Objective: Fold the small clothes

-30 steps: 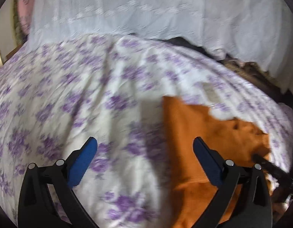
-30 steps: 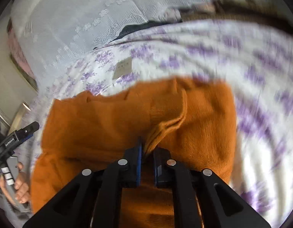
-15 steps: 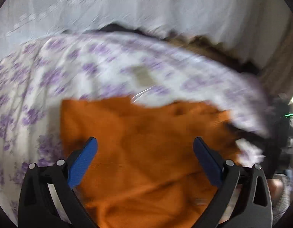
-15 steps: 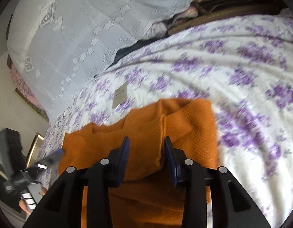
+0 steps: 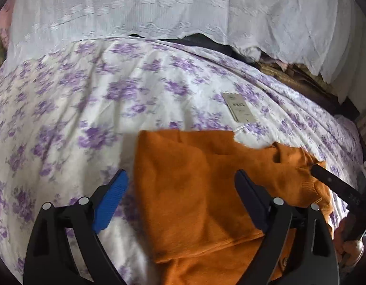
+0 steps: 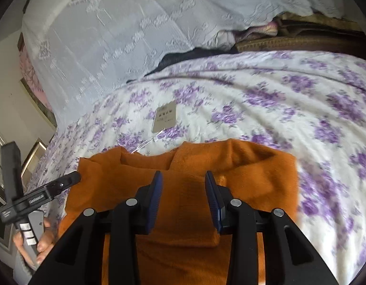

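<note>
Garment: the orange knitted sweater [image 6: 187, 204] lies flat on the bed, in the lower middle of both views, partly folded with one side panel laid over the body.
Direction: in the right wrist view its neckline [image 6: 145, 159] points toward the top of the frame, so the long axis runs from bottom to top.
Tag: a beige paper hang tag [image 6: 164, 117] lies on the white bedsheet with purple flowers [image 6: 290, 109], just beyond the neckline and joined to it by a thin plastic loop.
Left tool [image 5: 180, 190]: blue pads wide apart above the sweater's left edge, gripping nothing; its jaws have just been closing a little.
Right tool [image 6: 183, 199]: pads apart, with cloth below them but not pinched.
Change: a second ago the right tool was clamped on a raised fold of the sweater; that fold now lies flat, released. The left view has swung from mostly bedsheet to the sweater.
Background: a white lace cover [image 5: 183, 11] fills the top of the frame.
</note>
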`<state>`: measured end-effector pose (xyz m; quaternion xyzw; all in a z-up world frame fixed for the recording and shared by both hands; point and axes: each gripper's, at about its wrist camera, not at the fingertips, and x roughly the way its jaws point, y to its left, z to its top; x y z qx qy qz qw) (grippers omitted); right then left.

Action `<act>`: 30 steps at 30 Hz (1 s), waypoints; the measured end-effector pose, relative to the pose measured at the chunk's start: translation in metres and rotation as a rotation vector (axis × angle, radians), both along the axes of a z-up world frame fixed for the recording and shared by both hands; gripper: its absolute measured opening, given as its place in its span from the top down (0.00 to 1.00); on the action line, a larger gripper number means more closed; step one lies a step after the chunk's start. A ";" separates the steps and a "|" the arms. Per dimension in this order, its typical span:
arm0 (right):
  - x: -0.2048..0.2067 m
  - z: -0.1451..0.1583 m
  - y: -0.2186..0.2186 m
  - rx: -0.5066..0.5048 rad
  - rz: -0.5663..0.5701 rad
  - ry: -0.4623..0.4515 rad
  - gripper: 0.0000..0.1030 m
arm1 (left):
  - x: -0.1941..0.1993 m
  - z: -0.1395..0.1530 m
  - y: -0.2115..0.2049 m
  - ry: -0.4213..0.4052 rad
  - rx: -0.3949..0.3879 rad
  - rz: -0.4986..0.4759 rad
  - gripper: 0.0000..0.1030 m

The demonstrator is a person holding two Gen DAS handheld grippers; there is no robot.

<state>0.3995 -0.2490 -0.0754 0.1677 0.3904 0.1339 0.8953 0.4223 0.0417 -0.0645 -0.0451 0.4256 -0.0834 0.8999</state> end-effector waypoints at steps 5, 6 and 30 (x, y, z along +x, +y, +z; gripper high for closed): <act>0.013 -0.025 0.012 -0.039 0.043 0.054 0.62 | 0.026 -0.041 -0.014 0.133 0.162 0.022 0.04; 0.014 -0.025 0.011 -0.033 0.042 0.052 0.62 | 0.024 -0.038 -0.015 0.108 0.178 0.032 0.04; 0.003 0.006 0.060 -0.236 0.089 0.024 0.51 | 0.016 -0.008 -0.036 0.111 0.166 -0.007 0.04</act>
